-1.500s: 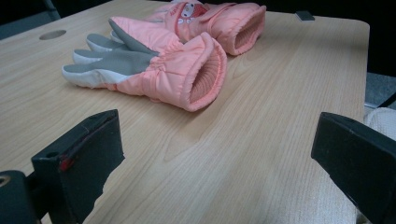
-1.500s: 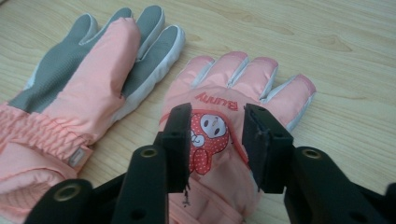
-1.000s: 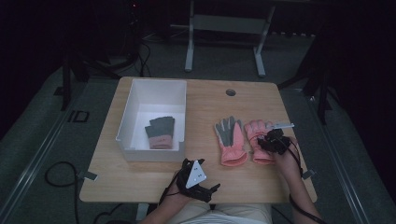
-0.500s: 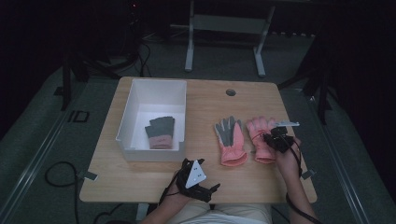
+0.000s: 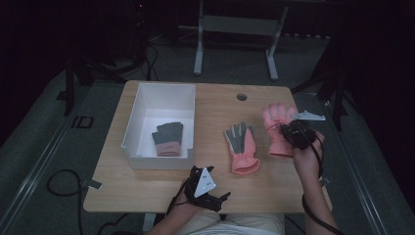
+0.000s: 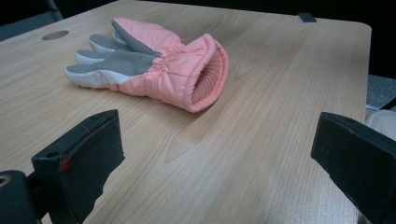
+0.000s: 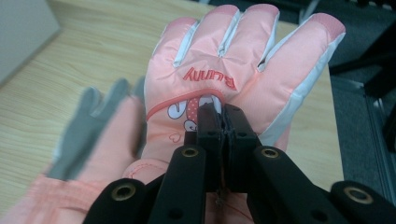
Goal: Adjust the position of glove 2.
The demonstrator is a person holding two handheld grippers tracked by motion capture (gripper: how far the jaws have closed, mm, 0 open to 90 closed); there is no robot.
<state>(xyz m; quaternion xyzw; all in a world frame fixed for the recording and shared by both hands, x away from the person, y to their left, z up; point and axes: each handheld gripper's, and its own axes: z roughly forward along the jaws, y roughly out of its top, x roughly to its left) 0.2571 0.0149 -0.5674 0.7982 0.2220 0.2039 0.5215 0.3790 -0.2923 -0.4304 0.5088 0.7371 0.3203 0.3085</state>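
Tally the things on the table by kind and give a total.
Pink gloves: 2, one lying palm-up, one pinched in the right claw
Grey-and-pink gloves in the bin: 1
White bins: 1
Total: 4

3 gloves [image 5: 242, 147], 1 white bin [image 5: 147, 105], 2 grippers [image 5: 293, 133].

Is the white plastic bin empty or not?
Not empty: the white plastic bin holds a grey-and-pink glove lying flat on its floor.
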